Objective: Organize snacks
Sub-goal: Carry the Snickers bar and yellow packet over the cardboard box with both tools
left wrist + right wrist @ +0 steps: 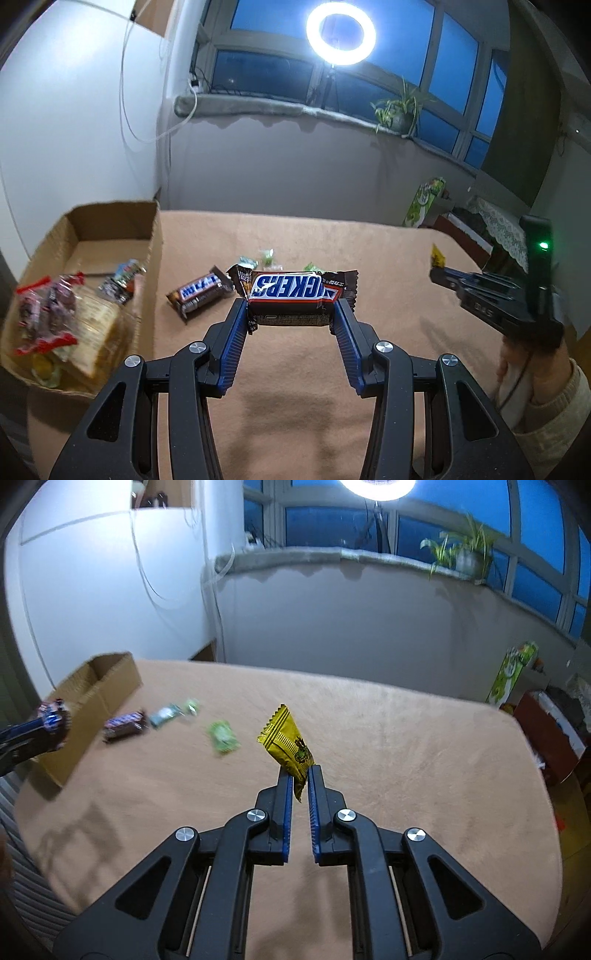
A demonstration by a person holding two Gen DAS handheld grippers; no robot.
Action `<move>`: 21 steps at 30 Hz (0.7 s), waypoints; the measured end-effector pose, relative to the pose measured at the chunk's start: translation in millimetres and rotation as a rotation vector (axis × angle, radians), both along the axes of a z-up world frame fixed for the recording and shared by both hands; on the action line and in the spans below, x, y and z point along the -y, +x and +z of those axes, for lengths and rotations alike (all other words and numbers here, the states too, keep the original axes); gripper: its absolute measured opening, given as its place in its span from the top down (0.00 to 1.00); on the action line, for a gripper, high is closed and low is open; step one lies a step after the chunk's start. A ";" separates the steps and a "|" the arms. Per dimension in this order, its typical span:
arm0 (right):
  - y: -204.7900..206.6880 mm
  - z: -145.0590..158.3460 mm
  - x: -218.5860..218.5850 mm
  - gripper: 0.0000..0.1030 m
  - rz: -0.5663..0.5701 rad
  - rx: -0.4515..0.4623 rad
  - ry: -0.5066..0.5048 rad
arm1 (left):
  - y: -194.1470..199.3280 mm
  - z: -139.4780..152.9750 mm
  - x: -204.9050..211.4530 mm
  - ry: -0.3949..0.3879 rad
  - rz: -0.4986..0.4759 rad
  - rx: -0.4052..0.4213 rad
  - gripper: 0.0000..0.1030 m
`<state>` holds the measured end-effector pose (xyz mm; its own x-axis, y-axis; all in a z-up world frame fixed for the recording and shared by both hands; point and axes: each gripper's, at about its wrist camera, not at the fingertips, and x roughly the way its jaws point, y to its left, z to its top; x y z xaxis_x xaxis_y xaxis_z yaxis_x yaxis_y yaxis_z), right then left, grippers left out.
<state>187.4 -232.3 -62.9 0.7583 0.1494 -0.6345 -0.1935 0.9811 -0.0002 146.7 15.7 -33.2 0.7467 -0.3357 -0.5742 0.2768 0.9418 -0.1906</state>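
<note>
My left gripper point(291, 308) is shut on a Snickers bar point(295, 291), held crosswise above the tan table point(388, 277); it also shows at the left edge of the right wrist view point(51, 720). My right gripper point(300, 771) is shut on a yellow candy packet point(287, 740), held above the table; the packet shows in the left wrist view point(437, 256). An open cardboard box point(153, 236) at the left holds several wrapped snacks point(48, 317). A second Snickers bar point(199, 291) lies on the table beside the box.
Small green and teal candies point(222, 736) point(166, 712) lie on the table near the second Snickers bar point(123, 725). The box point(96, 698) stands at the table's left edge. A wall, a windowsill with a plant point(399, 110) and a ring light point(340, 33) are behind.
</note>
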 end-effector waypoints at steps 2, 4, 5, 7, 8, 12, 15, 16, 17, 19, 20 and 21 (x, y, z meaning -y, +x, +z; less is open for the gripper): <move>-16.5 17.9 -6.7 0.92 0.008 0.035 0.005 | -10.1 11.2 -2.2 0.005 0.008 0.031 0.56; -33.5 33.2 -13.1 0.92 0.019 0.068 0.004 | -20.8 22.2 -3.8 0.012 0.010 0.064 0.56; -43.5 41.5 -17.0 0.92 0.026 0.086 0.003 | -26.9 26.8 -4.8 0.016 0.012 0.079 0.56; -57.1 51.8 -22.8 0.92 0.035 0.111 0.000 | -39.0 35.8 -7.7 0.019 0.014 0.108 0.56; -63.5 56.7 -26.0 0.92 0.039 0.122 0.000 | -43.9 38.7 -8.5 0.019 0.013 0.118 0.56; -78.4 64.9 -39.9 0.92 0.055 0.136 -0.012 | -61.3 47.7 -14.2 0.022 0.018 0.155 0.56; -84.4 68.0 -51.6 0.92 0.067 0.140 -0.022 | -68.7 51.6 -20.8 0.022 0.028 0.175 0.56; -84.8 69.3 -56.1 0.92 0.072 0.141 -0.025 | -69.6 52.8 -24.4 0.020 0.033 0.182 0.56; -85.6 69.2 -59.0 0.92 0.076 0.141 -0.026 | -70.3 53.4 -28.0 0.017 0.036 0.186 0.56; -85.3 70.3 -69.6 0.92 0.089 0.140 -0.034 | -70.5 53.1 -36.4 0.009 0.047 0.188 0.56; -84.0 70.6 -75.8 0.92 0.097 0.140 -0.038 | -70.1 52.5 -40.5 0.005 0.052 0.188 0.56; -82.1 70.7 -83.0 0.92 0.108 0.137 -0.040 | -69.0 51.3 -45.5 0.001 0.060 0.186 0.56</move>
